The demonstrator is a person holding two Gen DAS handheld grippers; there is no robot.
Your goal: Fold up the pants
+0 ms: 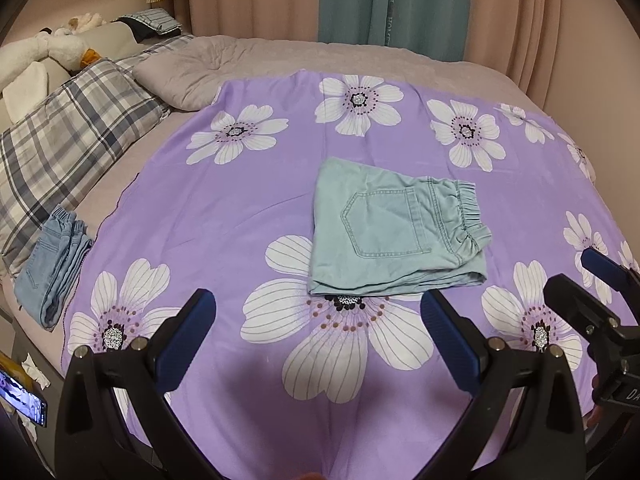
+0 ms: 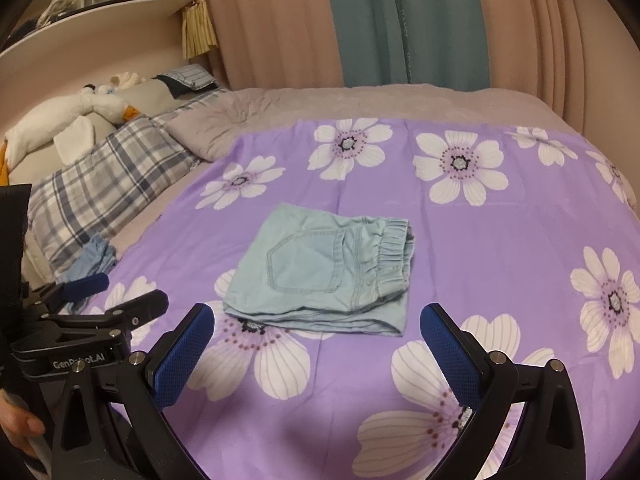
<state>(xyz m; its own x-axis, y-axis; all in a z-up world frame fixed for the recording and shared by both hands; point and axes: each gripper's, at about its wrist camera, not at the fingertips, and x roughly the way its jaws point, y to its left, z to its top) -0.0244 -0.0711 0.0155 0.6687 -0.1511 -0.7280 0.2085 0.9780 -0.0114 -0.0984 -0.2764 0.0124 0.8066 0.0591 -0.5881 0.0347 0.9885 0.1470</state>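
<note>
On the purple sheet printed with big white flowers (image 1: 224, 208), the pale mint-green cotton pants (image 1: 394, 232) lie as a compact folded bundle, back pocket up, elastic waistband turned to the side away from the pillows. Both grippers hang back on the near side of that bundle, touching nothing. The left gripper (image 1: 318, 312) has its blue-padded jaws spread wide and empty; the right gripper (image 2: 316, 326) shows the same, wide apart with nothing between them. By the look of it, the folding is done or nearly so.

The risk now is a careless nudge: a pad catching the loose near edge, where the layers stack unevenly, could drag the top layer and spring the fold open. The soft bedding underneath would let the bundle slide rather than hold.

Beyond the bundle on the pillow side sit a grey-and-white plaid pillow (image 1: 68, 136) and a folded pair of blue denim jeans (image 1: 52, 264) at the sheet's edge, well apart. Nothing blocks the approach.
</note>
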